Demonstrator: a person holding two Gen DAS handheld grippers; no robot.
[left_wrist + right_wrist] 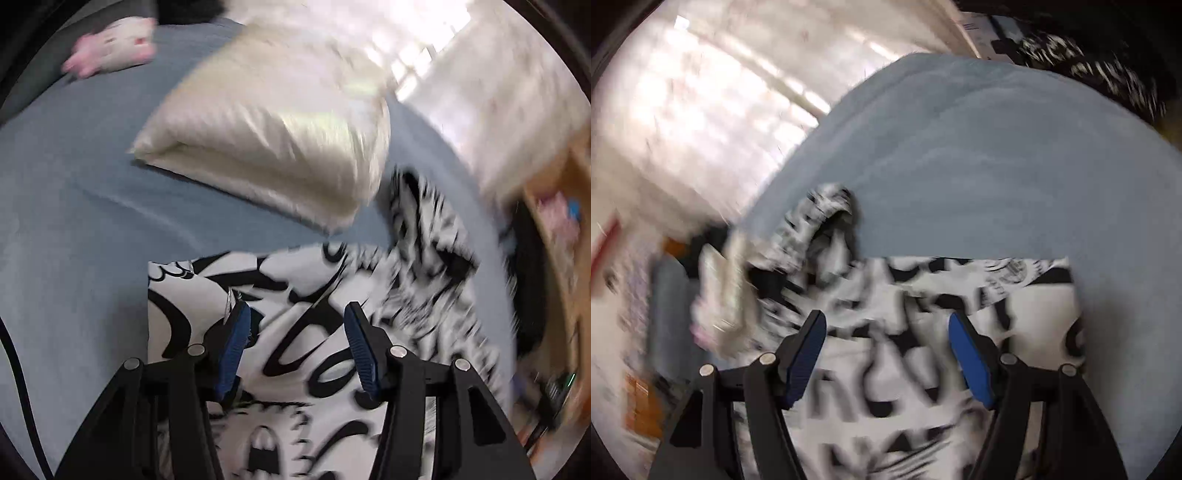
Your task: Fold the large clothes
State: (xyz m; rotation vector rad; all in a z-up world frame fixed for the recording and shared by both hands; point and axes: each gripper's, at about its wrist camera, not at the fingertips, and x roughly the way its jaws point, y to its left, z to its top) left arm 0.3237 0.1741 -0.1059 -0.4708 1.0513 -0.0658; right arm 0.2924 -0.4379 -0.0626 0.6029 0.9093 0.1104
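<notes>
A large white garment with bold black print (306,317) lies on a grey-blue bed sheet (74,206). It shows in the right wrist view too (923,332), with a straight far edge and a bunched sleeve end (827,218) at the left. My left gripper (295,314) is open above the garment, its blue pads (236,343) apart with nothing between them. My right gripper (886,321) is also open above the garment, holding nothing. Both views are blurred by motion.
A cream pillow (273,144) lies on the bed just beyond the garment. A pink-and-white item (110,44) sits at the far left of the bed. A wooden shelf (561,221) stands off the bed's right side. The grey-blue sheet (997,166) extends far beyond the garment.
</notes>
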